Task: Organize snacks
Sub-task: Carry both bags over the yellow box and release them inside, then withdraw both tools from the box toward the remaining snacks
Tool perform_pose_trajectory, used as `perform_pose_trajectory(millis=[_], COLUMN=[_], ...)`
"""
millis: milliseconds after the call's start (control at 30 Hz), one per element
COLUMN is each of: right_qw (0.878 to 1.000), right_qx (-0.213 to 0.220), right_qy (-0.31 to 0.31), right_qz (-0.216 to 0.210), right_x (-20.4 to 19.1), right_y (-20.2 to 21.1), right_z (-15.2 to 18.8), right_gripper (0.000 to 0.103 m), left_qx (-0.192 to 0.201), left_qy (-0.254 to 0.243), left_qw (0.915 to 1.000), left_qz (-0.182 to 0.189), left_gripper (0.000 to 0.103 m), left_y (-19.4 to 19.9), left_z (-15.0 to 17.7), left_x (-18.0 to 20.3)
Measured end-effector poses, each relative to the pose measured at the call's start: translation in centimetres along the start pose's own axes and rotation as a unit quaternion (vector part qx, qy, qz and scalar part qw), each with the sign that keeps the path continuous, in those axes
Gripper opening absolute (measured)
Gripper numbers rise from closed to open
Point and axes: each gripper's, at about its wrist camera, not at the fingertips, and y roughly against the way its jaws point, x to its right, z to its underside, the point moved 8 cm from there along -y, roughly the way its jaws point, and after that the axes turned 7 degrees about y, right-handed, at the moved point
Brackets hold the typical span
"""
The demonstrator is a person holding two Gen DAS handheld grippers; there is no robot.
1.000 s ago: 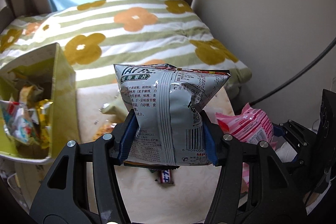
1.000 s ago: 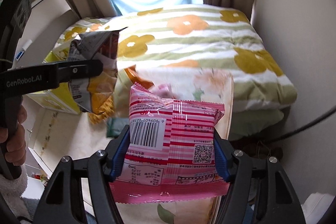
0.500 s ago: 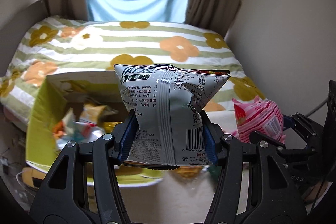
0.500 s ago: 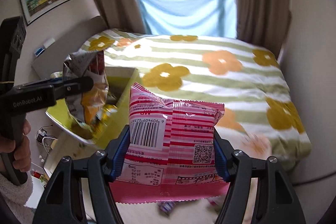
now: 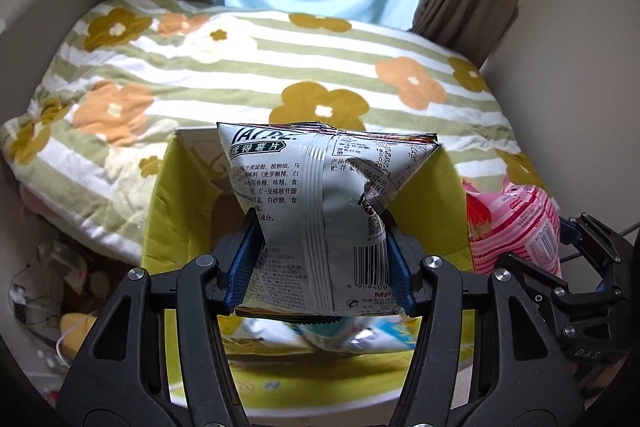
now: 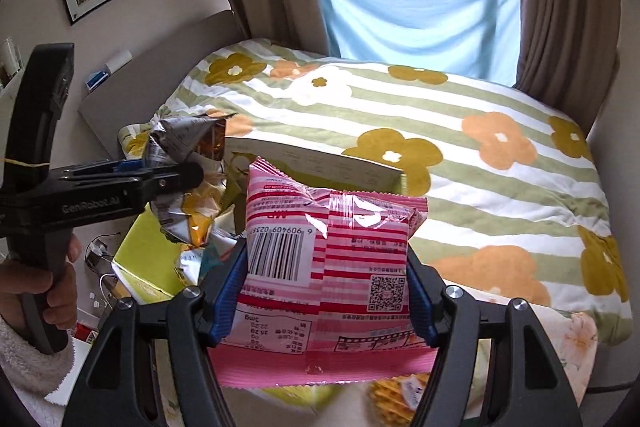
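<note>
Silver chip bag (image 5: 320, 219) sits clamped in the left hand-held gripper (image 5: 320, 263) above the yellow-green box (image 5: 176, 203); the right hand-held gripper (image 6: 324, 291) grips a pink striped packet (image 6: 328, 267) just beside it.

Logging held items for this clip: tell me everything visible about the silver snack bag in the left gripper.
The silver snack bag is a puffed foil pouch showing its back: printed Chinese text, a centre seam, a barcode and a small QR code. It stands upright, pinched low on both sides by the left gripper's blue pads, over the open yellow-green box. In the right wrist view its front looks orange.
</note>
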Motion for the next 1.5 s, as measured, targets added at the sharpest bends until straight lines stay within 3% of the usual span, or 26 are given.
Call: perform_pose_trajectory(millis=[233, 267, 333, 367, 667, 967, 1033, 1067, 1133, 1500], right_qw=[0.999, 0.999, 0.999, 0.999, 0.998, 0.998, 0.998, 0.998, 0.999, 0.999], right_qx=[-0.026, -0.029, -0.036, -0.038, -0.052, -0.041, -0.040, -0.036, -0.028, -0.016], right_qy=[-0.019, -0.021, -0.024, -0.025, -0.038, -0.034, -0.045, -0.048, -0.046, -0.051], right_qz=[0.006, 0.006, 0.005, 0.005, -0.011, -0.020, -0.009, -0.002, 0.001, 0.000], right_x=[-1.0, -1.1, -1.0, -0.9, -0.4, -1.0, -0.8, -0.7, -0.8, -1.8], right_y=[-2.9, -3.1, -3.6, -3.8, -4.7, -5.5, -6.0, -6.1, -5.7, -3.3], right_z=[0.1, 0.1, 0.2, 0.3, 0.9, -0.7, -0.7, -0.7, -0.4, 0.8], right_gripper=[0.065, 0.065, 0.065, 0.065, 0.065, 0.066, 0.073, 0.087, 0.101, 0.102], left_qx=[-0.039, -0.041, -0.037, -0.033, -0.034, -0.025, -0.022, -0.022, -0.022, -0.017], left_qy=[-0.003, -0.007, -0.009, -0.006, 0.030, 0.046, 0.046, 0.047, 0.049, 0.054], left_qw=[0.9992, 0.9991, 0.9992, 0.9993, 0.9986, 0.9982, 0.9980, 0.9980, 0.9977, 0.9977], left_qz=[-0.005, -0.011, -0.012, -0.014, -0.029, -0.031, -0.036, -0.037, -0.040, -0.037], left_gripper=[0.054, 0.059, 0.082, 0.103, 0.103, 0.103, 0.103, 0.103, 0.103, 0.103], left_y=[-4.4, -4.8, -5.1, -5.1, -3.3, -1.7, -1.3, -1.1, -0.8, 1.0], left_z=[-0.4, -0.5, -0.6, -0.7, 1.6, 2.8, 3.1, 3.3, 3.8, 6.0], left_x=[-2.2, -2.3, -2.5, -2.6, -4.5, -5.2, -5.4, -5.5, -5.6, -5.6])
